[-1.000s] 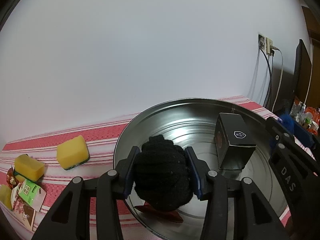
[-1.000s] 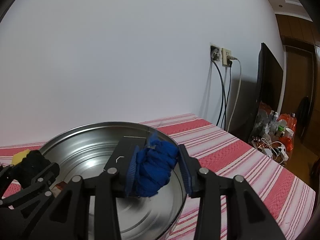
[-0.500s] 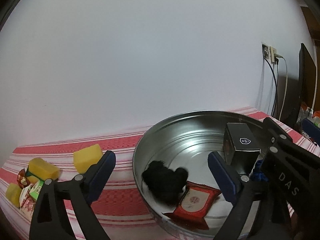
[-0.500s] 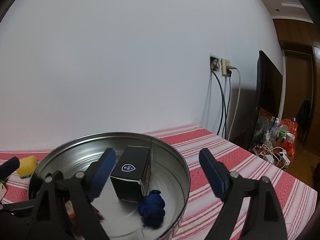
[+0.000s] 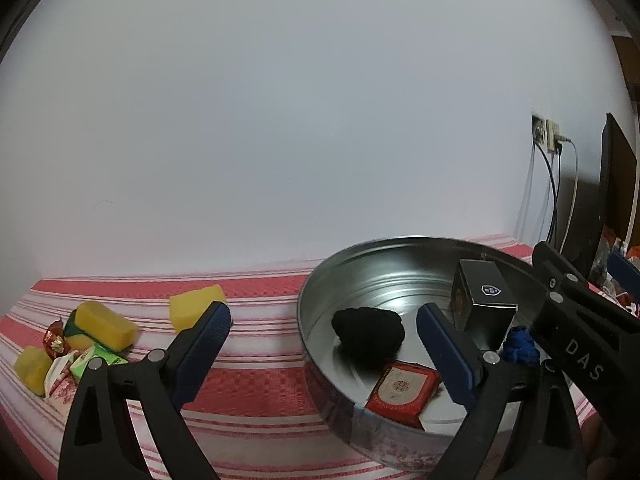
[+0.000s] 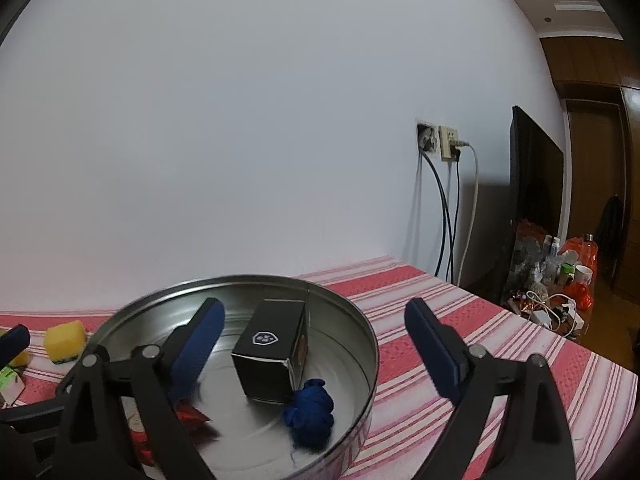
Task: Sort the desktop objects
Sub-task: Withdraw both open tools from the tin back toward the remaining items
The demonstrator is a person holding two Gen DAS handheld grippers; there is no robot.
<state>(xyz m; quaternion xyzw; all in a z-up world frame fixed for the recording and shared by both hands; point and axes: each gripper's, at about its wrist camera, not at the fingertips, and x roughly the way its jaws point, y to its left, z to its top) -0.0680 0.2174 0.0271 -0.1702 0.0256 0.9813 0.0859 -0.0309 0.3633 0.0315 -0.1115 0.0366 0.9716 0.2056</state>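
A round metal tray [image 5: 320, 312] [image 6: 360, 328] sits on the red striped cloth. In it lie a black fabric ball [image 5: 368, 330], a blue fabric ball [image 6: 310, 414] [image 5: 520, 346], a black box [image 6: 270, 352] [image 5: 482, 304] and a red packet [image 5: 402, 390] [image 6: 192, 420]. My left gripper [image 5: 324, 346] is open and empty, raised above the tray's left rim. My right gripper [image 6: 314, 350] is open and empty, above the tray's near side; it shows in the left wrist view [image 5: 580, 304].
Yellow sponges [image 5: 196, 306] [image 5: 106, 326] [image 5: 32, 368] and small snack packets [image 5: 86, 362] lie on the cloth left of the tray. One sponge shows in the right wrist view [image 6: 64, 340]. Wall sockets with cables [image 6: 440, 144], a dark screen [image 6: 532, 200] and clutter [image 6: 552, 276] are at right.
Both grippers opened and dropped their loads into the tray: left released the black ball, right the blue ball. Both then drew back and up; the left shifted leftward.
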